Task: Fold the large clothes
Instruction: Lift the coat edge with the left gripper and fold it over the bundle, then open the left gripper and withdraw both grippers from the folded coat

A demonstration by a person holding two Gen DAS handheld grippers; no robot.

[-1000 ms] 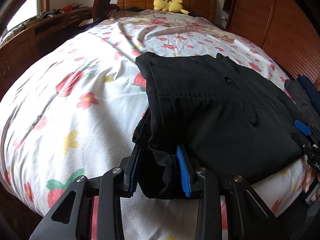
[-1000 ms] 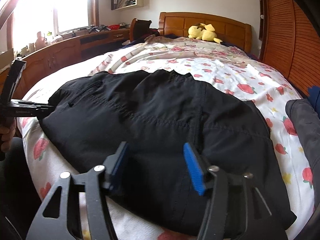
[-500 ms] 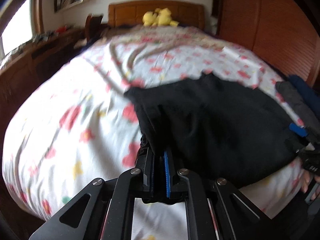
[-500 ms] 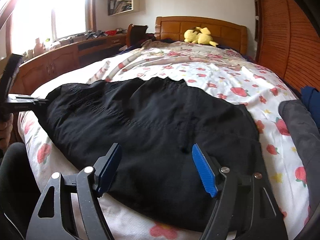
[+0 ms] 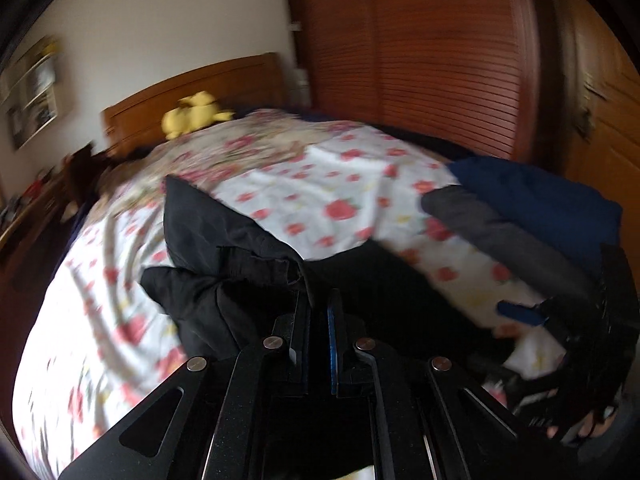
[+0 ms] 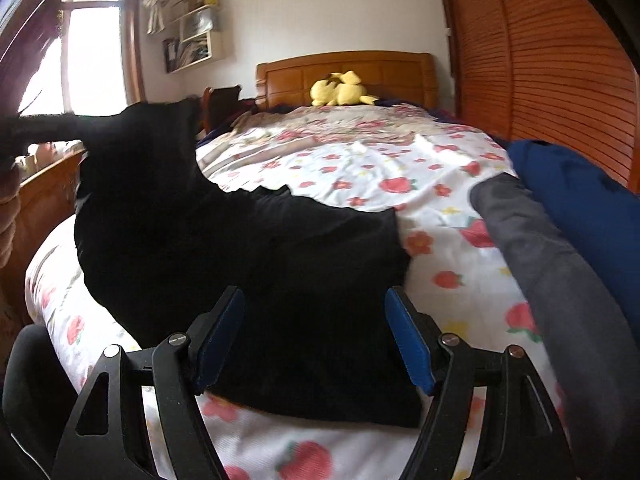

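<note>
A black garment [image 6: 280,280] lies on the flowered bedspread [image 6: 400,168] near the bed's front edge. My left gripper [image 5: 319,312] is shut on the garment's left end [image 5: 224,256] and holds it lifted above the bed; in the right wrist view that raised end [image 6: 152,144] hangs at the left. My right gripper [image 6: 314,340] is open, its blue pads either side of the garment's near edge, holding nothing. It also shows at the right of the left wrist view [image 5: 520,312].
A grey folded garment [image 6: 552,280] and a blue one [image 6: 592,208] lie at the bed's right side. A yellow plush toy [image 6: 340,90] sits by the wooden headboard. Slatted wooden wardrobe doors [image 6: 540,60] stand on the right, a wooden counter [image 6: 44,200] on the left.
My left gripper closed on the garment's left end, then lifted it and swung it to the right. My right gripper stayed open at the near edge.
</note>
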